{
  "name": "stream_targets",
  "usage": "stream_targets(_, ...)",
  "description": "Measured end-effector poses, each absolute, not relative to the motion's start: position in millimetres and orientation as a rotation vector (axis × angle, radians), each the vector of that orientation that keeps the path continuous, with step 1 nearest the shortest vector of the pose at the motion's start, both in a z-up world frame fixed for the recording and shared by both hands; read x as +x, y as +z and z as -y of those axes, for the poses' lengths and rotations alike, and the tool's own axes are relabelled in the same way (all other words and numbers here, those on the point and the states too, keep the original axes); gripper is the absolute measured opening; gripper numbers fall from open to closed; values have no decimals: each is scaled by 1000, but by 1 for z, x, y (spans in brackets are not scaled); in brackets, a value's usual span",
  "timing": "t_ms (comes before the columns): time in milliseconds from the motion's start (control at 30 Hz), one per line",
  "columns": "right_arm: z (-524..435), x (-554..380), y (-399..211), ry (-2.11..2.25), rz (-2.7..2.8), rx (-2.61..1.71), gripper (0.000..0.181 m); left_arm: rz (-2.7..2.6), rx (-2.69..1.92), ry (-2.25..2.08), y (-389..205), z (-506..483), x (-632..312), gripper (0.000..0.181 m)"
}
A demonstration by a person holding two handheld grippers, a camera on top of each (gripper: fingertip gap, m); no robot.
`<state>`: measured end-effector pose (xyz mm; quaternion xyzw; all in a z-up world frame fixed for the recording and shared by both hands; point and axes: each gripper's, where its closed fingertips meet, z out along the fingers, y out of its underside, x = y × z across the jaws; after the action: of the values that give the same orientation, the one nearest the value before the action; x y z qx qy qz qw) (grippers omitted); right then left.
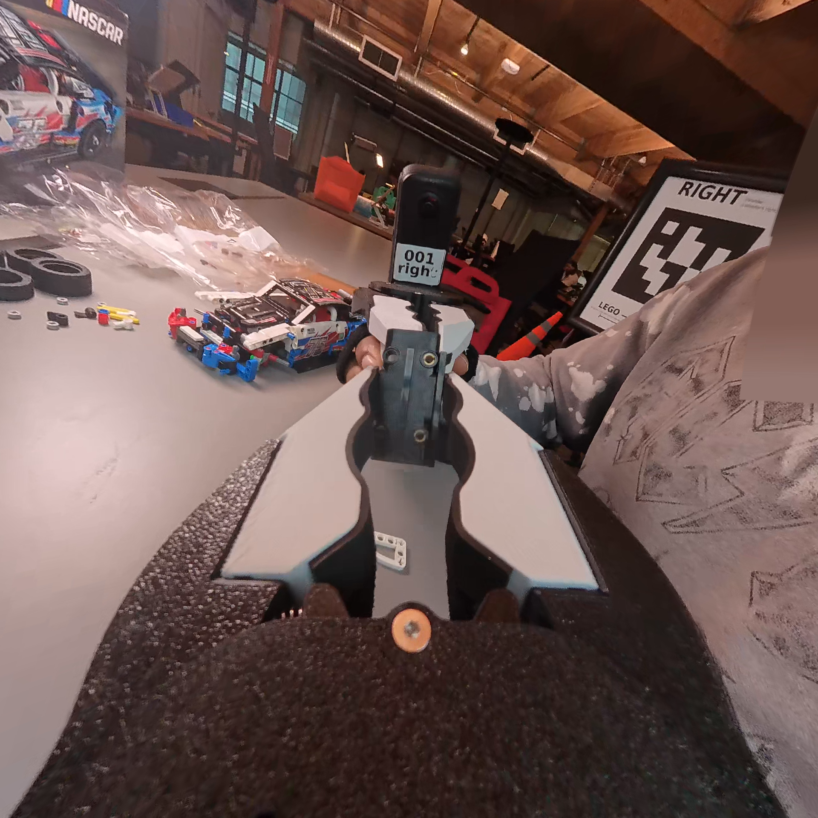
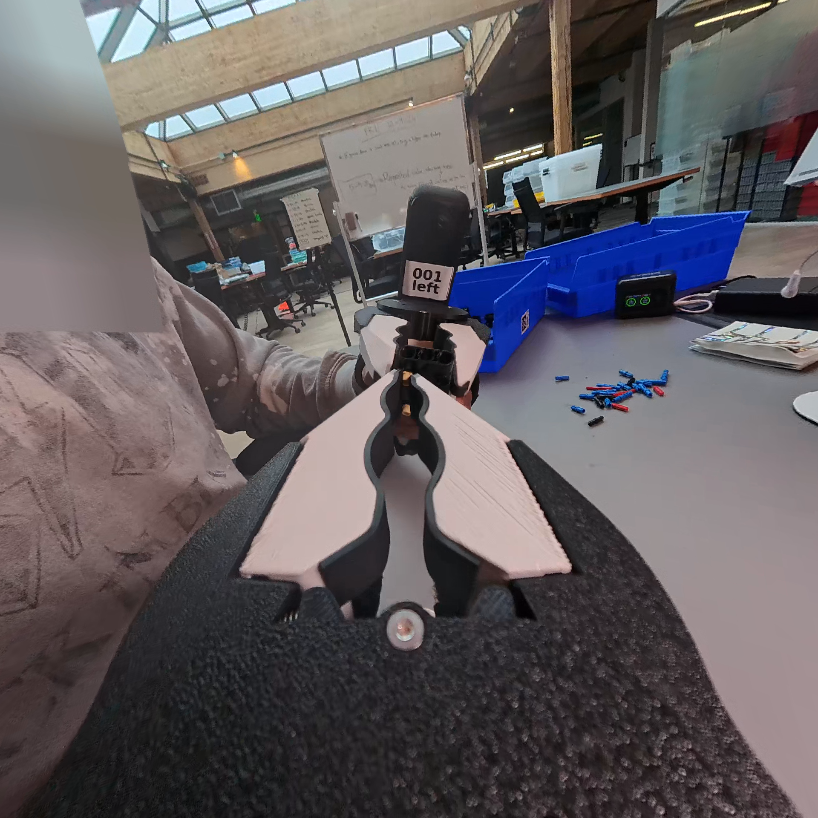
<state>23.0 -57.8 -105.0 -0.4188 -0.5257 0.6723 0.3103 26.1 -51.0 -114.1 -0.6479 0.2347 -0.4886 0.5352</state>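
Left gripper [image 1: 409,377] clenched on black piece [image 1: 407,420], frame centre. Right gripper [image 2: 403,375] pinches the same piece end-on (both above the surface [image 1: 110,442]). Toy car [image 1: 274,327] sits upper left.

Left wrist view:
- A printed box [image 1: 62,79] with a racing-car picture stands at the far left of the worktop [image 1: 110,442] and carries a brand logo along its top.
- The model car [image 1: 274,327] has numerals and sponsor-style decals on its side.
- A black camera [image 1: 425,208] bears a white printed label [image 1: 418,264].
- A framed white sign [image 1: 677,248] carries a heading, a black-and-white square marker and small print.

Right wrist view:
- A second white label [image 2: 427,281] sits on a black camera [image 2: 436,230].
- The whiteboard [image 2: 394,163] and a hung paper sheet [image 2: 306,223] are handwritten, and both are too faint to read.
- The blue bin [image 2: 588,283] carries a small code sticker [image 2: 525,322].
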Motion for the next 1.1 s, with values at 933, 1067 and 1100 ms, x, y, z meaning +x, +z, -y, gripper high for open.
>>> stream_targets(933, 69, 20, -95, 2044, 1286, -1182, 8, -675, -1393, -965, -101, 60, 23, 27)
stream_targets(1067, 74, 21, -95, 2143, 1280, -1203, 7, -732, -1365, -907, -101, 63, 25, 26)
stream_targets(1100, 75, 22, -95, 2176, 1272, -1207, 7, -750, -1358, -891, -102, 65, 25, 26)
